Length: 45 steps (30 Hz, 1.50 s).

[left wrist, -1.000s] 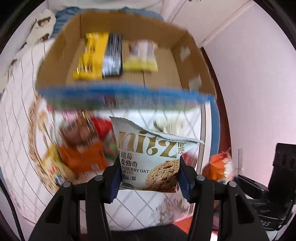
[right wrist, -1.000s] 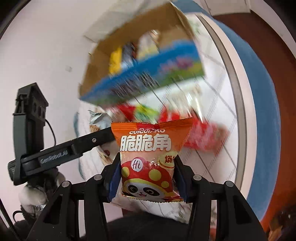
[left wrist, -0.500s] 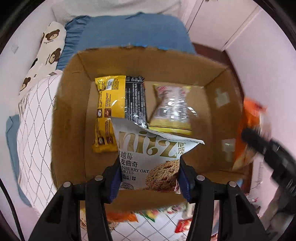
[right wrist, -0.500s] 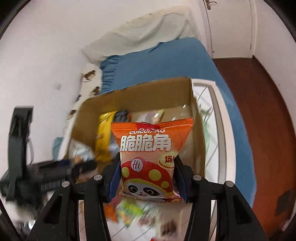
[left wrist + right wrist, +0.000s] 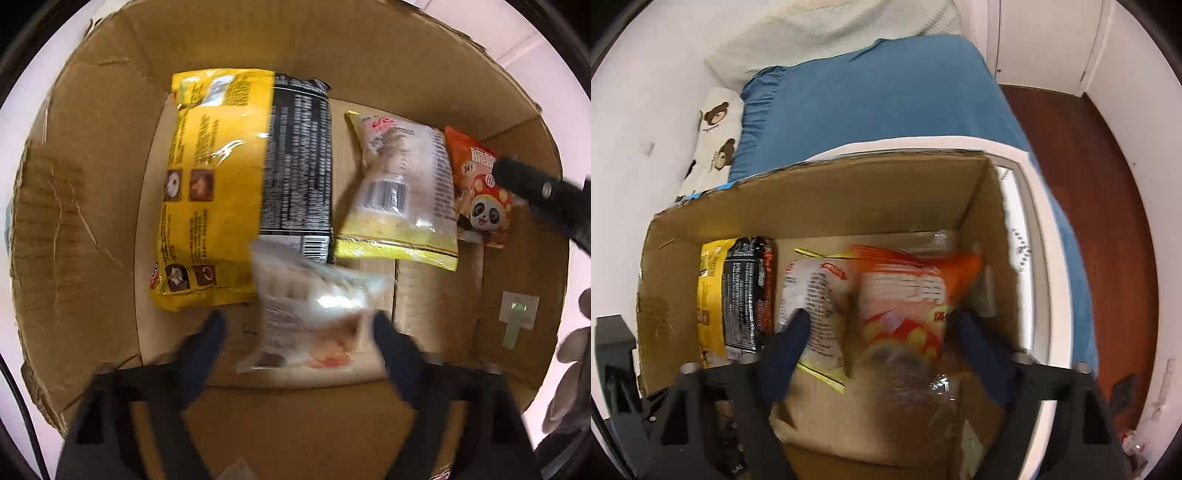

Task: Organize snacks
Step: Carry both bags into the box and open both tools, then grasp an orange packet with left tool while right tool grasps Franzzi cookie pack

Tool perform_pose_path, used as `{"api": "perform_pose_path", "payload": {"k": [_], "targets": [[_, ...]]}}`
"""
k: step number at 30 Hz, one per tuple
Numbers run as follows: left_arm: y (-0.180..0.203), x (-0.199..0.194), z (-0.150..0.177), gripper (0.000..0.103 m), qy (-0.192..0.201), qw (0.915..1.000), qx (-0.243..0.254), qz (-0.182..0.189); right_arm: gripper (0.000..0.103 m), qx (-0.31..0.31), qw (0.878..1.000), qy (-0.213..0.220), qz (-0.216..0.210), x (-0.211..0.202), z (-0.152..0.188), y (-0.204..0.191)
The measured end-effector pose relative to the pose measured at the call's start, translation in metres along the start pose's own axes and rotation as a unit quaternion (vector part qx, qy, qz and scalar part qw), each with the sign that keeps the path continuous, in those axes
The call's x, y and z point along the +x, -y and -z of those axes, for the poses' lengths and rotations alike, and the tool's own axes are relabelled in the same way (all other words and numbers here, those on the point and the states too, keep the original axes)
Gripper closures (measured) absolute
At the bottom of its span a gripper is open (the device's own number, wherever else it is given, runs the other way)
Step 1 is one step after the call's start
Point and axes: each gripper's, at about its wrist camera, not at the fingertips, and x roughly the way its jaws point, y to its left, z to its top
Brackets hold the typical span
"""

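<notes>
now blurry white cookie pkt (image 5: pixel 314 314) btwn spread tongs (image 5: pixel 299 328).

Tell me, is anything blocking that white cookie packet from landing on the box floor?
Nothing visible does. The white cookie packet sits blurred between the open left gripper fingers, over bare cardboard box floor. The yellow-black pack lies just beyond it, and the pale yellow bag further right.

both pictures are round and bent at the edges, with dark corners. inside the cardboard box (image 5: pixel 92 221) it is dim and brownish. light glints white on the yellow packet (image 5: pixel 214 177). the white packet (image 5: pixel 314 314) and orange packet (image 5: pixel 908 295) look smeared and blurry.
</notes>
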Motion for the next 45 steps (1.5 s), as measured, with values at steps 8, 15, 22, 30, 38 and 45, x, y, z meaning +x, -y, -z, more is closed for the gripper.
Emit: {"api": "perform_pose_path", "payload": {"k": [8, 15, 22, 30, 38, 45], "targets": [[-0.013, -0.019, 0.001, 0.015, 0.025, 0.9995, -0.014, 0.014, 0.01, 0.003, 1.0, 0.007, -0.001, 0.0, 0.008, 0.001], [-0.012, -0.065, 0.022, 0.015, 0.102, 0.9947, 0.0, -0.013, 0.009, 0.004, 0.999, 0.031, -0.007, -0.025, 0.034, 0.002], [-0.016, -0.099, 0.052, 0.015, 0.164, 0.9861, -0.005, -0.028, 0.009, -0.014, 0.998, 0.066, 0.0, -0.055, 0.077, -0.003], [-0.013, -0.117, 0.081, 0.015, 0.206, 0.9779, -0.011, -0.033, 0.009, -0.035, 0.993, 0.113, -0.008, -0.099, 0.121, -0.015], [-0.013, -0.15, 0.111, 0.015, 0.253, 0.9673, 0.0, -0.019, 0.009, -0.023, 0.988, 0.151, -0.017, -0.142, 0.155, -0.022], [-0.028, -0.172, 0.145, 0.015, 0.28, 0.9596, 0.03, -0.005, 0.009, 0.01, 0.988, 0.154, -0.026, -0.157, 0.191, -0.026]]}}
